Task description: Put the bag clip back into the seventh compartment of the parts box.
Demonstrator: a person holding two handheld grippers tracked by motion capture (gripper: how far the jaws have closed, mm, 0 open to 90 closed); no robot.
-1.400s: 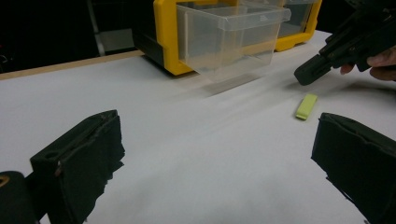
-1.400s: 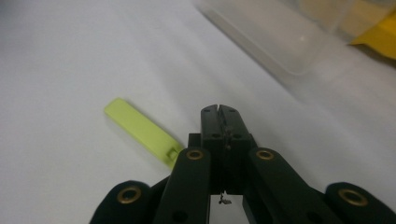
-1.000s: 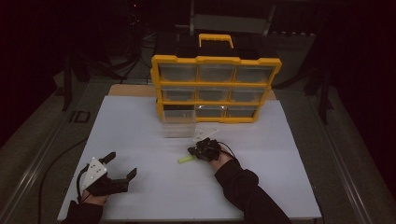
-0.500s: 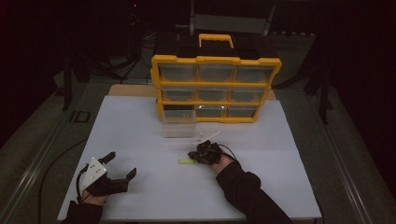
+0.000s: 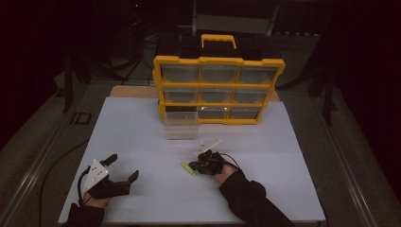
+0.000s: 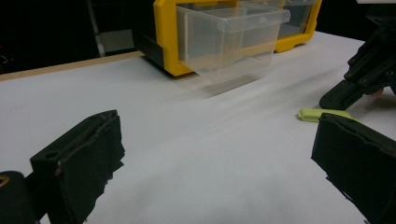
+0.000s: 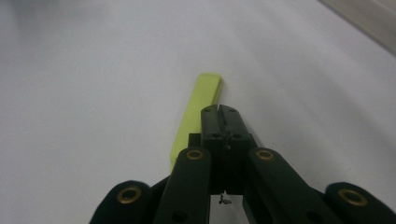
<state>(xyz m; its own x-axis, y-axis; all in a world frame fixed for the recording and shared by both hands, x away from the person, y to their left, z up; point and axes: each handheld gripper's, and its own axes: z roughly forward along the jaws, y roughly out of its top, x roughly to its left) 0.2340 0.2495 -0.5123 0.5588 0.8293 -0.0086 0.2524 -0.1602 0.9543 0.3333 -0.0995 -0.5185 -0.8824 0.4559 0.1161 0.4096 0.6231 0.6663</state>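
A short yellow-green strip (image 5: 188, 169) lies flat on the white table sheet (image 5: 142, 137). My right gripper (image 5: 196, 165) is right against the strip, jaws shut with nothing between them. In the right gripper view the strip (image 7: 198, 107) runs along the left side of the closed tips (image 7: 219, 109); whether they touch it I cannot tell. My left gripper (image 5: 124, 166) rests open at the near left of the sheet. Its view shows the two wide-apart jaws (image 6: 219, 163), the strip (image 6: 324, 114) and the right gripper (image 6: 364, 74) beyond them.
A yellow drawer organizer (image 5: 220, 90) with a handle stands upright at the back of the table. One clear drawer (image 5: 180, 126) sits pulled out on the sheet in front of it, also seen as the clear drawer (image 6: 229, 37). Small white pieces (image 5: 210, 144) lie behind the right gripper.
My right gripper has shifted slightly toward the near edge, and the strip beside it has swung to a new angle. The left gripper has stayed put.
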